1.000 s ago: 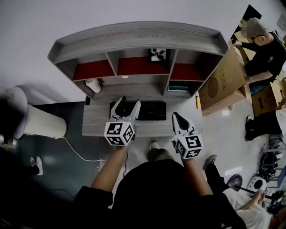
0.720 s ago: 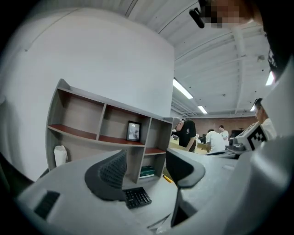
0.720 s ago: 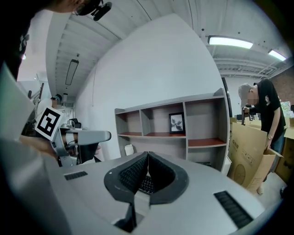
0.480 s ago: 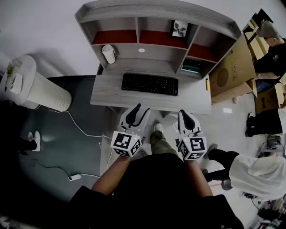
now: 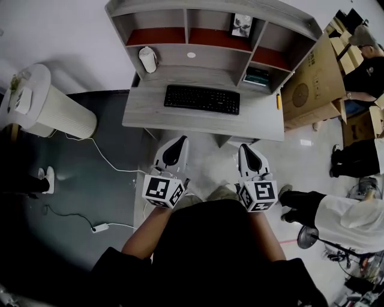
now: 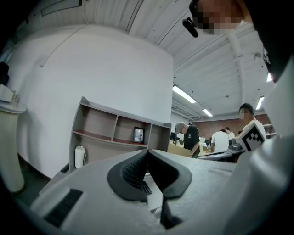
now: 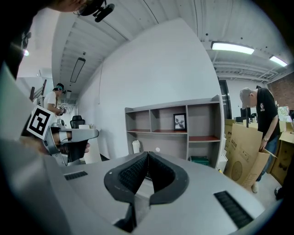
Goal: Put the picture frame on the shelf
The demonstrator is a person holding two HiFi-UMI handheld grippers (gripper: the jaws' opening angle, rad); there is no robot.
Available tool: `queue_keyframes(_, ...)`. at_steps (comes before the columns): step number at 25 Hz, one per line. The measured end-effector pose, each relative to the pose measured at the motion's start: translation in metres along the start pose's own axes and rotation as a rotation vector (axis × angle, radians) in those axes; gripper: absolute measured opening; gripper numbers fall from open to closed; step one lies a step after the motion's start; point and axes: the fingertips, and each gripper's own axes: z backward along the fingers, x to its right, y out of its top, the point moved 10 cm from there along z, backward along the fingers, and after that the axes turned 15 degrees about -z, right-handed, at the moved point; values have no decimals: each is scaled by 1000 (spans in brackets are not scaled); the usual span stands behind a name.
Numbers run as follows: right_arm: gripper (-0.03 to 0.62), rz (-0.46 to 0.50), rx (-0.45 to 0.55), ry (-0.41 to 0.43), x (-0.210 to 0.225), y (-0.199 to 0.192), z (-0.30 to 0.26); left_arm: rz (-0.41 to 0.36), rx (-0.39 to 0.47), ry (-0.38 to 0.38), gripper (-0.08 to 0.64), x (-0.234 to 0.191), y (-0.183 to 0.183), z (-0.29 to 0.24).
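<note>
One picture frame (image 5: 242,25), upright at the right end of the shelf's (image 5: 211,8) middle compartment, above the keyboard (image 5: 202,99). Two claws, left gripper (image 5: 178,141) and right gripper (image 5: 246,148): jaws together, empty, short of the desk (image 5: 144,111), well apart from the frame.

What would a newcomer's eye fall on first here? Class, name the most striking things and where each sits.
Two claws fill the foreground, the left claw and right claw both shut and empty, held short of the desk. Beyond them, the picture frame stands upright in the shelf's middle compartment, with a black keyboard on the desk below.
</note>
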Motion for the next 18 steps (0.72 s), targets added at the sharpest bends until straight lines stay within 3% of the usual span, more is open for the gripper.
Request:
queue_keyframes(10, 12, 25, 36, -32, 70, 40, 32, 11, -4, 13, 17, 48, 25, -38)
queue_keyframes(13, 12, 32, 53, -39, 87, 48, 41, 53, 9, 32, 17, 62, 26, -53)
queue_keyframes(18, 12, 14, 70, -49, 108, 53, 52, -3, -22, 47, 17, 82, 26, -63)
